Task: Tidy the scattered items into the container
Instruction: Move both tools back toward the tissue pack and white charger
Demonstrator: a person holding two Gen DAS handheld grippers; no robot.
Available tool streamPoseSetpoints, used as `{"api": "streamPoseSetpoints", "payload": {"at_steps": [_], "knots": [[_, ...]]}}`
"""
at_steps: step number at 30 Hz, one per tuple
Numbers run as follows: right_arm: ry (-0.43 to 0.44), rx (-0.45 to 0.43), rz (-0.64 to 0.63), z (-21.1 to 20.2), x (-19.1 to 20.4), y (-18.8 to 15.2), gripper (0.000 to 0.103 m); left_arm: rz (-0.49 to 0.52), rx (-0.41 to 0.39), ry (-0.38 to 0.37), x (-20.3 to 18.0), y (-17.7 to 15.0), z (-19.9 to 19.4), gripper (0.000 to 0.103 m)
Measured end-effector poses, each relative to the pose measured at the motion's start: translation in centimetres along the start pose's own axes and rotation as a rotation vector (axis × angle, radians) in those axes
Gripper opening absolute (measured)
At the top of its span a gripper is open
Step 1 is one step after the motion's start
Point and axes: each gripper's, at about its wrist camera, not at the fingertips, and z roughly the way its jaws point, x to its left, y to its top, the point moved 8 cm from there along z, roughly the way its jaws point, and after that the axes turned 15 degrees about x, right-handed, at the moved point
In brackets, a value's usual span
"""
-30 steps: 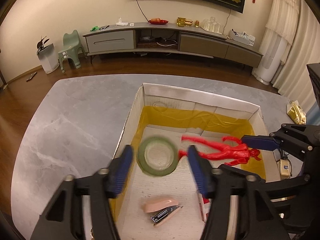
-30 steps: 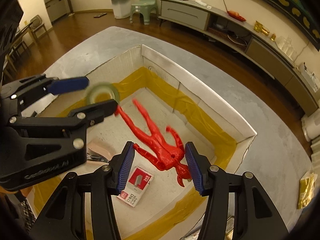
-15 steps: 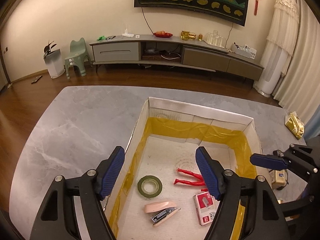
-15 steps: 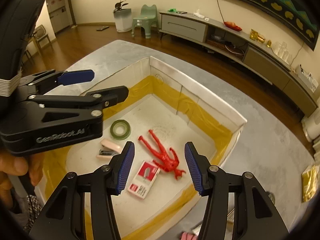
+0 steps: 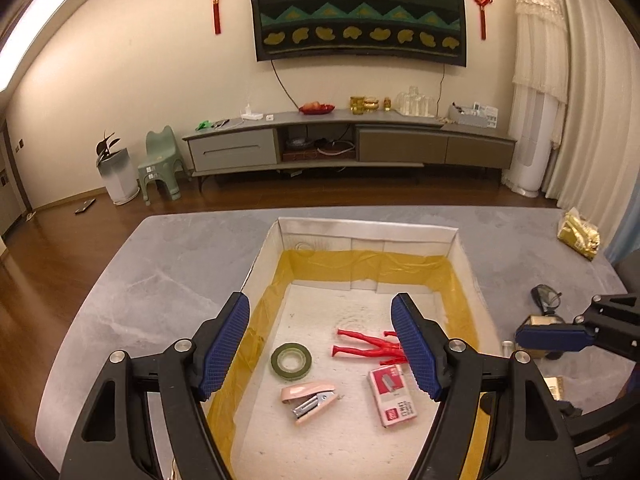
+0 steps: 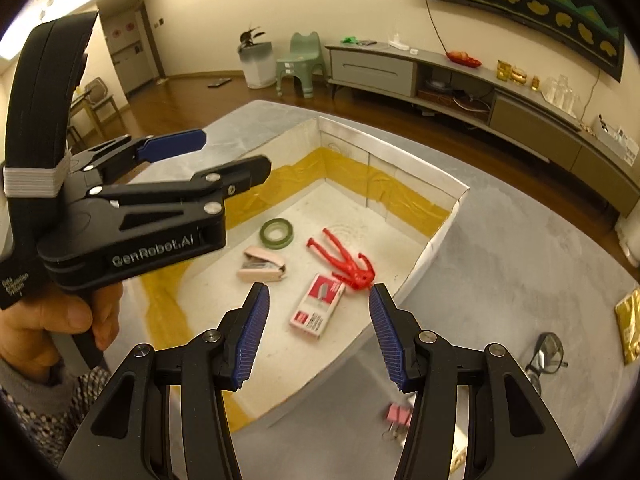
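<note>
Both the left gripper [image 5: 320, 346] and the right gripper [image 6: 319, 336] hang above the white open cardboard box [image 5: 368, 231] with jaws spread wide and empty. Inside lie a green tape roll [image 5: 291, 359], red plastic figure [image 5: 368, 348], pink stapler [image 5: 309, 397] and staple box [image 5: 393, 395]. A pink binder clip [image 6: 398, 416] and glasses [image 6: 546, 354] rest on the grey tabletop [image 6: 500, 264].

Home living room: wall TV [image 5: 360, 12] over low media console [image 5: 352, 142], wood floor [image 5: 60, 264], curtains [image 5: 600, 100].

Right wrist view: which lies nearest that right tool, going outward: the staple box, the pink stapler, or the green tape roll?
1. Red-and-white staple box, between the right tool tips.
2. Pink stapler, further left.
3. Green tape roll, beyond the stapler.
</note>
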Motion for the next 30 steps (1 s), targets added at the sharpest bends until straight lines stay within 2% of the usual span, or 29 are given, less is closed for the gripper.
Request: {"api": "streamPoseSetpoints", "payload": {"at_steps": [7,12,16,23,30], "knots": [[0.063,-0.081,-0.034,-3.4,2.3,-2.5,0.055,0.035,-0.029,0.033,-1.5,-1.3,-3.2,0.074],[0.103,-0.132,-0.049,-5.4,3.2,-5.5,0.055,0.071,-0.052,0.030,-3.6,-2.6,-5.4,0.074],[0.124,-0.162,-0.051,-6.7,3.2,-7.8,0.056,0.100,-0.081,-0.008,-6.0,-3.6,-6.9,0.074],[0.195,-0.237,-0.006,-8.2,2.1,-11.7,0.056,0.176,-0.065,-0.035,-10.4,-6.3,-7.4,0.074],[0.181,-0.176,0.026,-7.7,-0.4,-15.7,0.056,0.249,-0.042,-0.157,-15.6,-9.3,-8.0,0.074]]}}
